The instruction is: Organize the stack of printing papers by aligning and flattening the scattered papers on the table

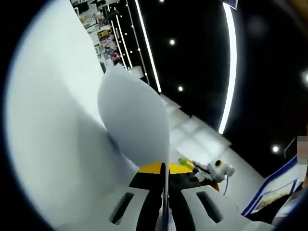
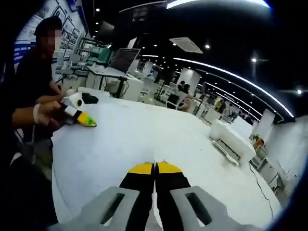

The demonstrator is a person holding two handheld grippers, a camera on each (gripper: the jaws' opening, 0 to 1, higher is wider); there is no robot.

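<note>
I saw left gripper fingers pinching a bowed paper sheet edge-on; right gripper fingers closed, paper seemingly between them.

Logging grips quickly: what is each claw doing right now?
Left claw: shut on a curled sheet of paper.
Right claw: shut, tips pressed together over the white paper; cannot tell whether it pinches any.

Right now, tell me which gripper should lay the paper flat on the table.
Left, probably. The left gripper is already shut on a paper, which bows up from its jaws above the table. The right gripper is shut too, low over the white surface, with no sheet clearly between its jaws.
</note>
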